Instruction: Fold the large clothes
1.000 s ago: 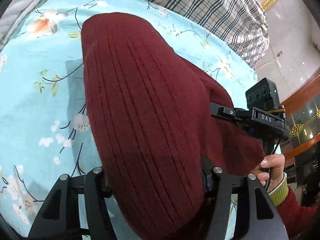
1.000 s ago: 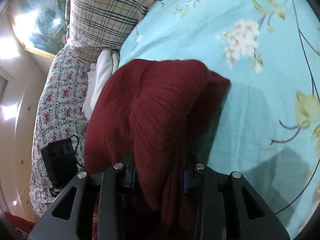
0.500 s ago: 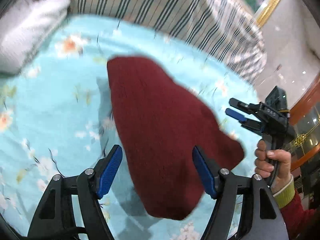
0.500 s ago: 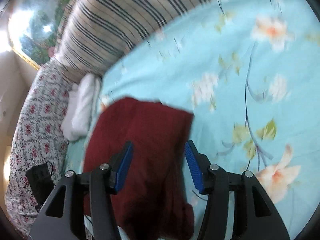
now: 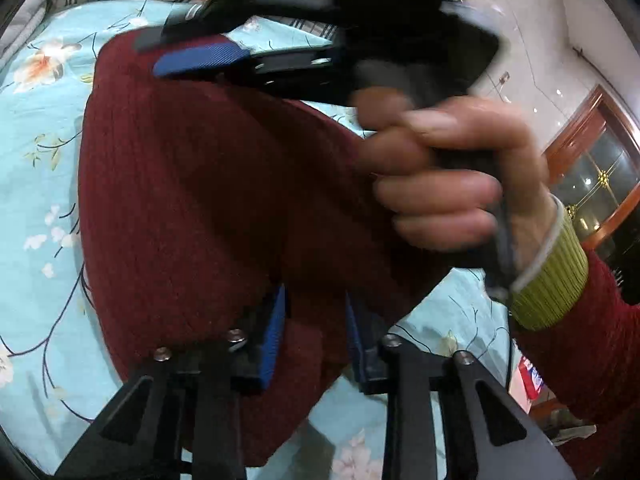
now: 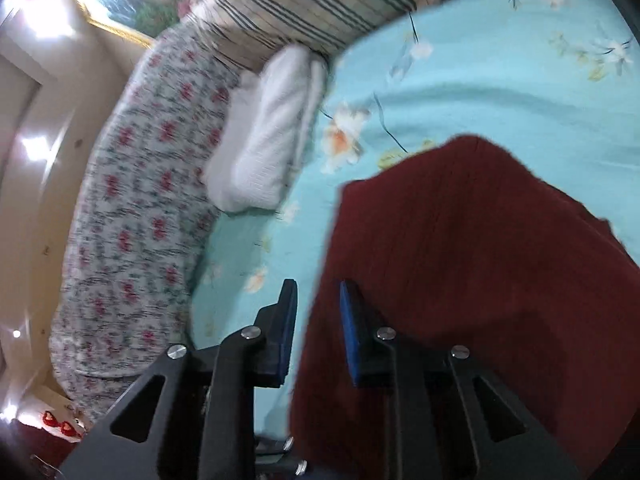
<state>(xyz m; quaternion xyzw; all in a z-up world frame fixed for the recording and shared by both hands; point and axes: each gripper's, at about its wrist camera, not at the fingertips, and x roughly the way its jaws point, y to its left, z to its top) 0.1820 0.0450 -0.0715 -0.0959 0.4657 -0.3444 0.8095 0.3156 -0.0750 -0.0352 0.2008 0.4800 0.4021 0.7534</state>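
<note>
A dark red ribbed knit garment lies folded on the light blue floral bed sheet. My left gripper has its blue pads close around a fold at the garment's near edge. My right gripper is over the garment's left edge, jaws narrowly apart with the edge between the pads; whether they grip is unclear. In the left wrist view the right gripper and the hand holding it reach across above the garment.
A folded white knit lies by the plaid pillow at the bed's head. A floral quilt runs along the bed's side. A wooden cabinet stands beyond the bed.
Both grippers let go of the garment and opened half a second ago. Now both have narrowed again at the garment's edges, and the right gripper has swung across over the garment.
</note>
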